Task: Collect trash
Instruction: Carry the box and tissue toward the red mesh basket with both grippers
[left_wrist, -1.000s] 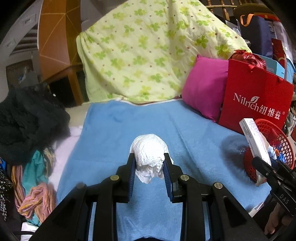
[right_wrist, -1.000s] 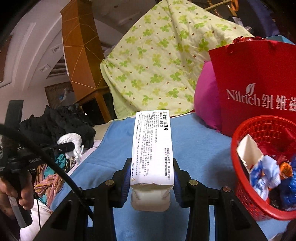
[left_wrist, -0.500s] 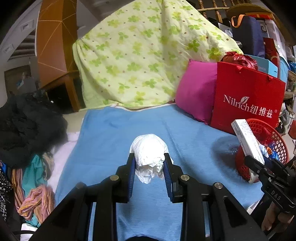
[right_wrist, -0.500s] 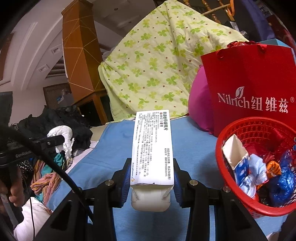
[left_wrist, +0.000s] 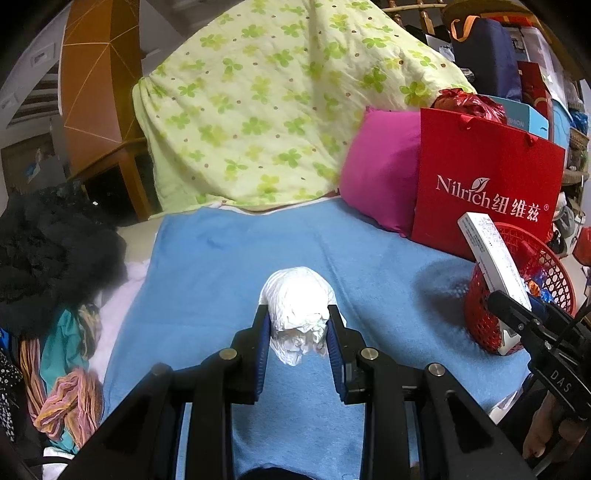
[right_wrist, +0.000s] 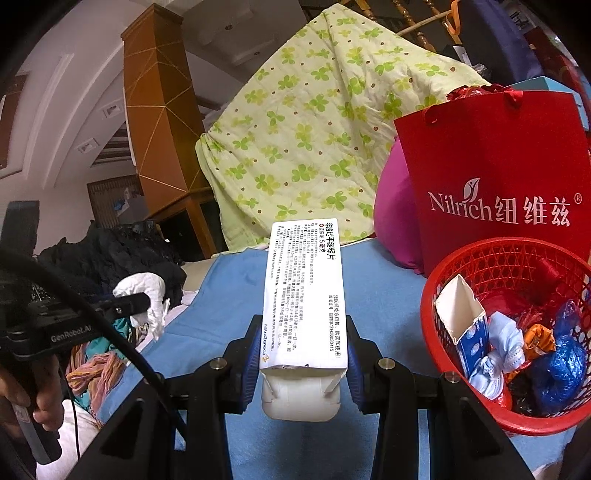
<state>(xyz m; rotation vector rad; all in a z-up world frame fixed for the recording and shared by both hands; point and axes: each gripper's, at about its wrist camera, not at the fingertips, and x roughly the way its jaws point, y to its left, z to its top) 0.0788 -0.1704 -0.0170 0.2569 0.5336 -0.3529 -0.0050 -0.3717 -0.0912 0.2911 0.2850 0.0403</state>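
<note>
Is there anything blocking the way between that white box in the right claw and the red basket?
Nothing visible does. The right gripper holds the white box over bare blue blanket, and the red basket stands just beside it, its top open. Trash already lies inside, but there looks to be room above it.

Crumpled white paper wad; red plastic lattice basket; matt printed carton
</note>
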